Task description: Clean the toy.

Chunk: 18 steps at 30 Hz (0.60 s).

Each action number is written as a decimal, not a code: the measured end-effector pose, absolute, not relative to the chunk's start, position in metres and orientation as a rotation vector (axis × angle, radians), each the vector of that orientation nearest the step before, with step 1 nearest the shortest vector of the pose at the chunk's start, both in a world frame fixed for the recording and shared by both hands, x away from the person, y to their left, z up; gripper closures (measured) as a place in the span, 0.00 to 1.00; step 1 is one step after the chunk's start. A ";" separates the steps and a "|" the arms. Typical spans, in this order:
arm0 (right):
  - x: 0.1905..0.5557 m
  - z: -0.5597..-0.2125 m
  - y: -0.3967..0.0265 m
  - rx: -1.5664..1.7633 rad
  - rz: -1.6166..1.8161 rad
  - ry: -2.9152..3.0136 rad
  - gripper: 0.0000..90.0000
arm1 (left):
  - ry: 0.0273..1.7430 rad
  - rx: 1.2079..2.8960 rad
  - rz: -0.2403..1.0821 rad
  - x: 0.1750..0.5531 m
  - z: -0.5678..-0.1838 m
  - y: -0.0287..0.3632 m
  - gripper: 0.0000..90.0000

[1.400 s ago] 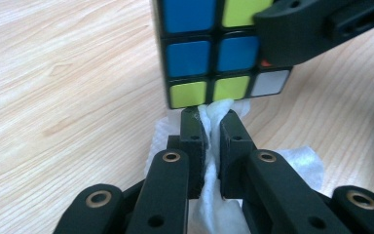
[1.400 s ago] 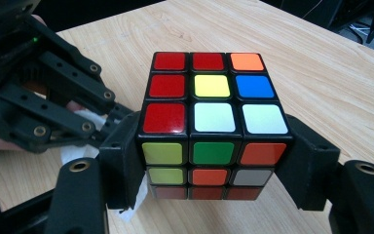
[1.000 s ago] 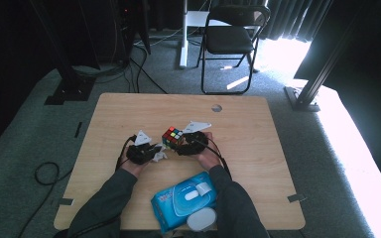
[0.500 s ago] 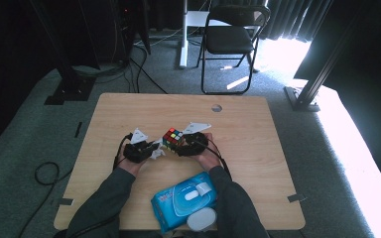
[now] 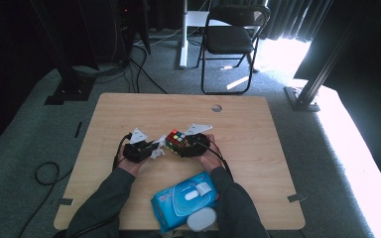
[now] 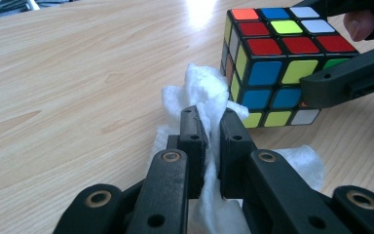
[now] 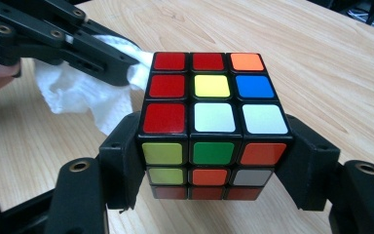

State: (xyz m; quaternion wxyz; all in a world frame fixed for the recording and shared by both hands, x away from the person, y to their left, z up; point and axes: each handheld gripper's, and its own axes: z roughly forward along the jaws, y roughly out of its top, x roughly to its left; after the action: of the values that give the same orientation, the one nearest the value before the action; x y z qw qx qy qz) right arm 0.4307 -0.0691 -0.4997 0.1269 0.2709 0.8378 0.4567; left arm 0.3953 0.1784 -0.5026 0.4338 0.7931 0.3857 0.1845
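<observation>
My right gripper (image 7: 213, 161) clamps the puzzle cube (image 7: 209, 122) just above the table (image 5: 258, 144), while my left gripper (image 6: 210, 131), pinched shut on a white wipe (image 6: 199, 87), sits just beside the cube's near face, wipe touching it.

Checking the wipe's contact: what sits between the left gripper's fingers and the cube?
A crumpled white wipe, pinched in the left gripper, bunches against the cube, as the left gripper view shows.

The multicoloured puzzle cube (image 7: 213, 127) has black edges, the crumpled wipe (image 6: 202, 92) is white, both claws black.
</observation>
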 end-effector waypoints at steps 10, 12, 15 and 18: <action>0.435 -0.511 -0.077 0.862 1.274 2.425 0.38 | 0.960 1.990 0.449 0.393 -0.507 0.177 0.93; 0.436 -0.514 -0.078 0.869 1.252 2.423 0.38 | 0.955 1.995 0.449 0.393 -0.507 0.176 0.93; 0.437 -0.517 -0.078 0.887 1.238 2.421 0.38 | 0.951 2.004 0.444 0.393 -0.508 0.175 0.93; 0.438 -0.520 -0.078 0.898 1.229 2.414 0.38 | 0.943 2.012 0.441 0.392 -0.509 0.172 0.93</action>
State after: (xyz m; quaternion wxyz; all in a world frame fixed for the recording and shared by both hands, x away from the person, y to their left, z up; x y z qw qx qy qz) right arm 0.4379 -0.0778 -0.5202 0.1432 0.3114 0.8372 0.4262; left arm 0.3924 0.1724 -0.5092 0.4244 0.8042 0.3769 0.1764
